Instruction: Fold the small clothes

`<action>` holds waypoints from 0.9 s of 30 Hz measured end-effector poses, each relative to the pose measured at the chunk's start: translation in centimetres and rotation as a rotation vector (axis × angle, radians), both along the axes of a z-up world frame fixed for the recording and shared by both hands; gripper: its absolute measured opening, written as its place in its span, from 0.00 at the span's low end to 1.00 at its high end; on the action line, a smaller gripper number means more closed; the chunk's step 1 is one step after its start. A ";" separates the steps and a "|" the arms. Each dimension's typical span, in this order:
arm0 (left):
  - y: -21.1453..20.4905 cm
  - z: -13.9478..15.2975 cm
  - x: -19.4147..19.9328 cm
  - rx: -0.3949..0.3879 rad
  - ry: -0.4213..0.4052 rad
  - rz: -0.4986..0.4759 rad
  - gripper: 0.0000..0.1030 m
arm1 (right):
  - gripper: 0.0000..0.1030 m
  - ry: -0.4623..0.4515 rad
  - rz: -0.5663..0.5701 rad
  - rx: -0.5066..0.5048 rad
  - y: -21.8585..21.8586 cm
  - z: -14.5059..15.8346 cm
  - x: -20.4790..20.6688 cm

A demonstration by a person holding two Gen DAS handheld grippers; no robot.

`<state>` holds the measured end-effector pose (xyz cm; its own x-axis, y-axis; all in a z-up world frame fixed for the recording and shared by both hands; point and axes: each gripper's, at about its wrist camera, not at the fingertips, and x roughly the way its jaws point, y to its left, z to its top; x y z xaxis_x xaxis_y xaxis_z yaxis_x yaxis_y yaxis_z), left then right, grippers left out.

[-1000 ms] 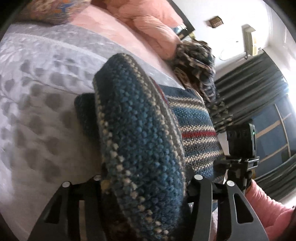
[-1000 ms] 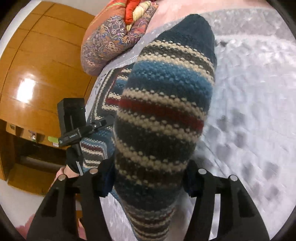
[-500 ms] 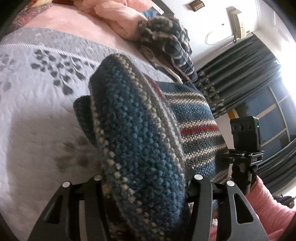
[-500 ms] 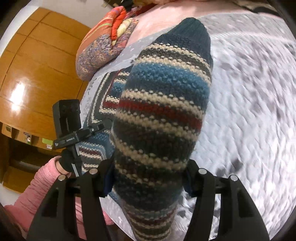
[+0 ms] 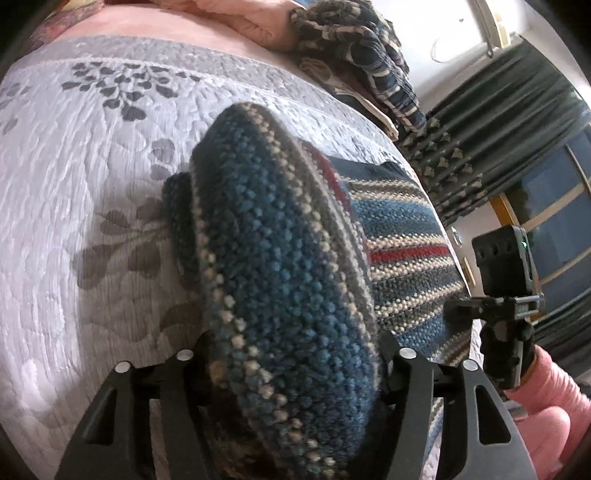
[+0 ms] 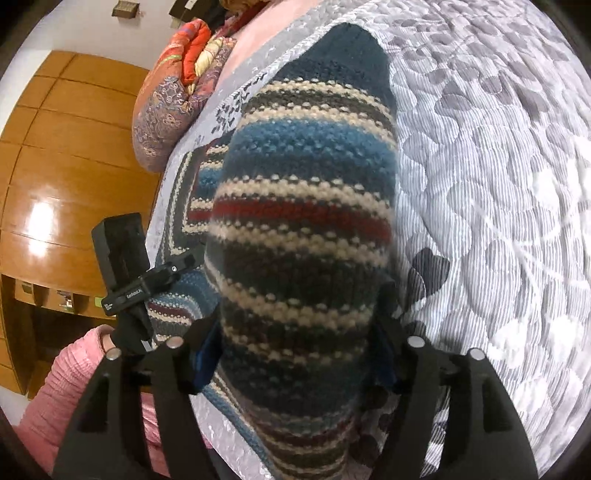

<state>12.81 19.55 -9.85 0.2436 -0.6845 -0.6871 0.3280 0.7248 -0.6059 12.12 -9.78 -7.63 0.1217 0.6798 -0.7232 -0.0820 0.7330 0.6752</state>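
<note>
Both cameras are swamped by wool: a striped knitted sweater [image 5: 288, 295] bulges right up against the lenses. The left gripper [image 5: 288, 373] is clamped on a thick fold of it, and the knit hides the fingertips entirely. Same story on the other side, where the right gripper [image 6: 295, 332] is pinched tight on another bunched fold, tips buried in the stripes. Between the two grips the rest of the sweater lies flat on the bed [image 5: 92, 166], just beyond the folds.

How the far edge of the sweater lies is hidden behind the raised folds, and the lower part of each fold runs out of frame.

The bed wears a grey quilted cover with darker leaf prints. Beyond the sweater toward the headboard end sit a pink blanket [image 5: 236, 18] and a crumpled dark checked garment [image 5: 362, 48], both cut off by the frame. Past the sweater on the left camera's far side hang dark curtains [image 5: 491, 140]. From the right wrist view, a patterned orange and purple cushion [image 6: 177, 99] rests near the sweater's far corner, with glossy wooden cupboards [image 6: 55, 166] behind. A pink sleeve [image 6: 70, 384] shows beside each gripper.
</note>
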 end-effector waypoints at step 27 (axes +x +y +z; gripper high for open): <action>0.5 4.0 -11.2 0.346 -0.055 0.030 0.65 | 0.36 0.117 0.052 -0.164 -3.3 -0.1 -11.2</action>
<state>1.56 20.02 -5.88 0.3032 -0.4052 -0.8625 0.3289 0.8940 -0.3044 0.94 -13.06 -7.77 -0.0018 0.5549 -0.8319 -0.0505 0.8308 0.5543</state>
